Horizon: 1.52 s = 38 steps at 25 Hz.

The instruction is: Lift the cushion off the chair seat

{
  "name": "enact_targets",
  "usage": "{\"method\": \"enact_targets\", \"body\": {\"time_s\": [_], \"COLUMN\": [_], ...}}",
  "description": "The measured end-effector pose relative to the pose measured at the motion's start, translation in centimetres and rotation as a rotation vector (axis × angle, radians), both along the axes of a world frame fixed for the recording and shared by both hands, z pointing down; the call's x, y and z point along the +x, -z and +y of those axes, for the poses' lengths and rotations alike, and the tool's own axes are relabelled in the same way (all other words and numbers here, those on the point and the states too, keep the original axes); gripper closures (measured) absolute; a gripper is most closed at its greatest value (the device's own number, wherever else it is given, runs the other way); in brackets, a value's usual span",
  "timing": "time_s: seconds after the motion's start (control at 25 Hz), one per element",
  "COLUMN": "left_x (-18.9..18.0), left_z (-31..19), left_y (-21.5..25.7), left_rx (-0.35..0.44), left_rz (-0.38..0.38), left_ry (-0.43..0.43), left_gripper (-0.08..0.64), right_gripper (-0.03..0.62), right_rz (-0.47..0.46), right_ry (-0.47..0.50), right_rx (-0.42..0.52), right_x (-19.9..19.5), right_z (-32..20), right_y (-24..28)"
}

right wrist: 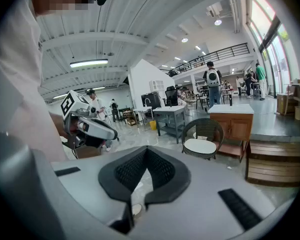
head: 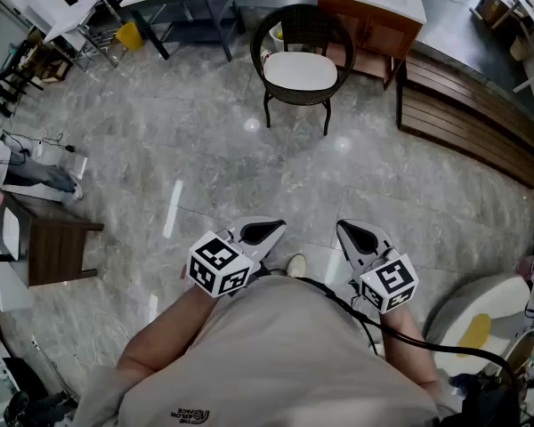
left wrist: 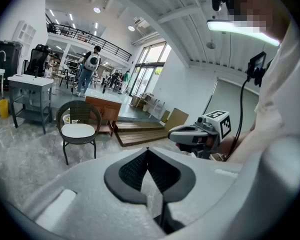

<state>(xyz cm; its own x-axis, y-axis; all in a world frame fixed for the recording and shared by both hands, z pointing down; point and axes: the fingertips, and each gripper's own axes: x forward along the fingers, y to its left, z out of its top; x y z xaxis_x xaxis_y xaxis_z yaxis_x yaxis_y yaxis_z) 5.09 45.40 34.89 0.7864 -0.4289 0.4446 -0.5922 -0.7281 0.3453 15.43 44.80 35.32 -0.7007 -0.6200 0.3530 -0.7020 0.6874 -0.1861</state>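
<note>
Cushion [head: 300, 70] lies on the chair [head: 303, 20] well ahead, and your left gripper [head: 262, 232] and right gripper [head: 360, 237] are empty with jaws together, so arriving that way could just shove it aside.

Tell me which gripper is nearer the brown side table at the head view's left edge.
Left. The left gripper is held right of the brown side table; the right gripper is farther right, beyond the left one.

Cushion [head: 300, 71] on chair [head: 303, 20], cabinet [head: 375, 28] behind
</note>
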Motion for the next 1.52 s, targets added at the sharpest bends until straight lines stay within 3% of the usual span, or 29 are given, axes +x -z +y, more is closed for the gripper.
{"method": "enact_targets", "body": {"time_s": [0.36,0.72,0.8,0.84,1.24,1.52], "left_x": [0.7,-2.4,-3.6,-4.2,-11.8,-17.4], "left_z": [-1.2,-4.9,-6.5,-7.5,-23.0,-33.2], "left_y": [-0.4,-0.7,-1.2,-1.5,-1.7,-3.9], "left_rx": [0.003,0.006,0.015,0.017,-0.025,-0.071], "left_rz": [-0.009,0.003,-0.001,-0.003,0.053,0.012], "left_ry": [0.01,0.037,0.025,0.014,-0.082,-0.09], "left_gripper": [0.552,0.552,0.552,0.552,0.535,0.535], "right_gripper": [0.58,0.575,0.511,0.486,0.486,0.488], "right_rz": [-0.001,0.028,0.031,0.035,0.084,0.014], "right_ry": [-0.005,0.01,0.004,0.0,-0.135,-0.247], "right_rx": [-0.005,-0.058,-0.068,-0.075,-0.189,-0.328], "right_x": [1.2,-1.5,-2.7,-3.4,-9.4,-11.2], "right_z": [-1.0,-4.9,-6.7,-7.8,-24.3,-37.9], "right_y": [-0.8,-3.3,-3.9,-4.3,-7.8,-14.5]}}
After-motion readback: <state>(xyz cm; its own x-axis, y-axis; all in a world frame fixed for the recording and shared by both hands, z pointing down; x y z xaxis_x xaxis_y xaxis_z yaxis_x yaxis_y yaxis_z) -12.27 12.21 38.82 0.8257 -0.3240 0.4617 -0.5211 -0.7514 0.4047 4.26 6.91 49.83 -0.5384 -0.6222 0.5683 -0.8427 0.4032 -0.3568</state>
